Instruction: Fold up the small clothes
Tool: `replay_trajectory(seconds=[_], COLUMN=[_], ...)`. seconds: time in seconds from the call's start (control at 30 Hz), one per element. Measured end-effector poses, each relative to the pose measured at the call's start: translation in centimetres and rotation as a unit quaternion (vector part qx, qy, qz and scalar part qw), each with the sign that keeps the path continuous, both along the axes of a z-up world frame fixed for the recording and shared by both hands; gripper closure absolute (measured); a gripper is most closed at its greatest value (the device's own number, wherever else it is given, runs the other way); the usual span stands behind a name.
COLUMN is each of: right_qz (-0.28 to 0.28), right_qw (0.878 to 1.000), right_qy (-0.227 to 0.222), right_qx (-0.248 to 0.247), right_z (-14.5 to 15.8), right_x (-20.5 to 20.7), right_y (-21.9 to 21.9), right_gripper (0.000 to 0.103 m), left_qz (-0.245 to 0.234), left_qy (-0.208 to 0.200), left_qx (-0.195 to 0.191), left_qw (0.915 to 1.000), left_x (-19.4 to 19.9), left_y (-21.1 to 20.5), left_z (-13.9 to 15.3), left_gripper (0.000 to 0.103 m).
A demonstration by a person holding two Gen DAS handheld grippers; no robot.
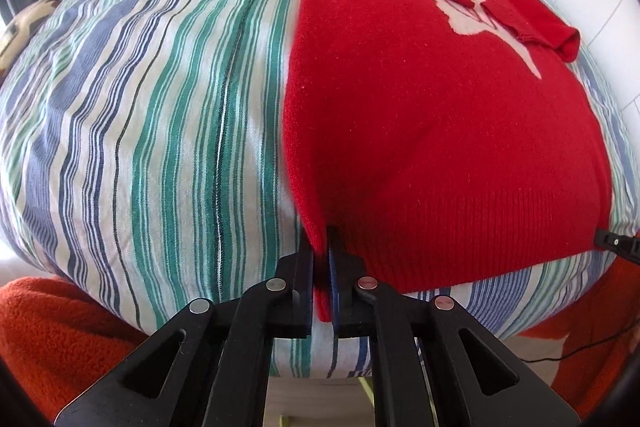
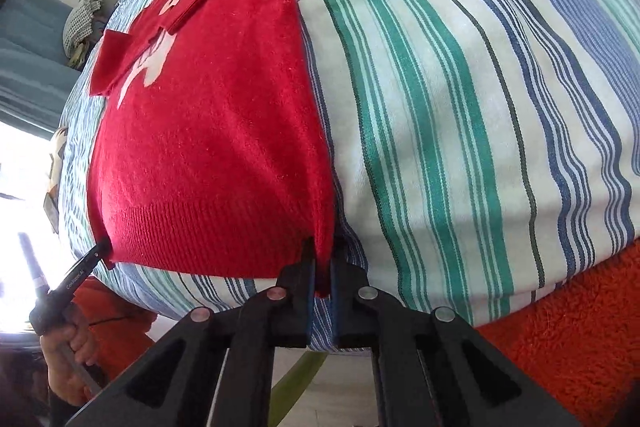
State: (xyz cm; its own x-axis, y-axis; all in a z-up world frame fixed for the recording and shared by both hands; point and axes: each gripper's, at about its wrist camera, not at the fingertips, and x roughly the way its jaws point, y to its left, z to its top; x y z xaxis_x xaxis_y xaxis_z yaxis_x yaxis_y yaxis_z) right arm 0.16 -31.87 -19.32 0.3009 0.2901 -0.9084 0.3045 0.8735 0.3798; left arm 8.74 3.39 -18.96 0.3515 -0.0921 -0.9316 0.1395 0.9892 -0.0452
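A small red sweater with a white print lies flat on a striped bedsheet, both sleeves folded in over its chest. My left gripper is shut on the sweater's near left hem corner. My right gripper is shut on the near right hem corner of the sweater. The right gripper's tip shows at the right edge of the left wrist view. The left gripper shows at the left of the right wrist view, at the other hem corner.
The striped bedsheet covers the whole bed. An orange fleece garment is at the near edge on both sides. A grey checked cloth lies off the far left of the bed.
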Motion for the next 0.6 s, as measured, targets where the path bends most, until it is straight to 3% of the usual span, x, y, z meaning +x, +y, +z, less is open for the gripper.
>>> replay_trajectory(seconds=[0.03, 0.1, 0.13, 0.17, 0.27, 0.37, 0.5, 0.6], right_qz=[0.004, 0.012, 0.018, 0.024, 0.041, 0.060, 0.119, 0.194], right_qw=[1.000, 1.000, 1.000, 1.000, 0.999, 0.996, 0.974, 0.948], right_qy=[0.000, 0.001, 0.003, 0.007, 0.029, 0.032, -0.046, -0.130], right_qx=[0.001, -0.001, -0.001, -0.002, -0.011, -0.057, -0.185, -0.215], right_z=[0.2, 0.4, 0.5, 0.7, 1.5, 4.0, 10.1, 13.3], right_x=[0.1, 0.1, 0.2, 0.2, -0.4, -1.1, 1.8, 6.7], right_y=[0.1, 0.4, 0.6, 0.7, 0.6, -0.8, -1.3, 1.4], right_gripper=[0.094, 0.088, 0.082, 0.074, 0.059, 0.059, 0.056, 0.049], left_qz=[-0.003, -0.001, 0.005, 0.013, 0.019, 0.034, 0.092, 0.148], left_qy=[-0.002, -0.004, -0.004, 0.000, 0.031, 0.033, -0.018, -0.054], left_qx=[0.011, 0.037, 0.052, 0.063, 0.051, 0.044, 0.010, -0.025], left_qw=[0.9999, 0.9993, 0.9986, 0.9979, 0.9980, 0.9979, 0.9955, 0.9872], left_x=[-0.1, -0.3, -0.3, -0.5, -1.2, -2.7, -3.5, -2.9], left_y=[-0.2, -0.4, -0.3, 0.0, 1.2, 3.3, 6.8, 9.0], left_z=[0.1, 0.4, 0.5, 0.6, 0.7, 2.2, 5.5, 6.6], left_gripper=[0.084, 0.052, 0.025, 0.015, 0.016, 0.017, 0.017, 0.016])
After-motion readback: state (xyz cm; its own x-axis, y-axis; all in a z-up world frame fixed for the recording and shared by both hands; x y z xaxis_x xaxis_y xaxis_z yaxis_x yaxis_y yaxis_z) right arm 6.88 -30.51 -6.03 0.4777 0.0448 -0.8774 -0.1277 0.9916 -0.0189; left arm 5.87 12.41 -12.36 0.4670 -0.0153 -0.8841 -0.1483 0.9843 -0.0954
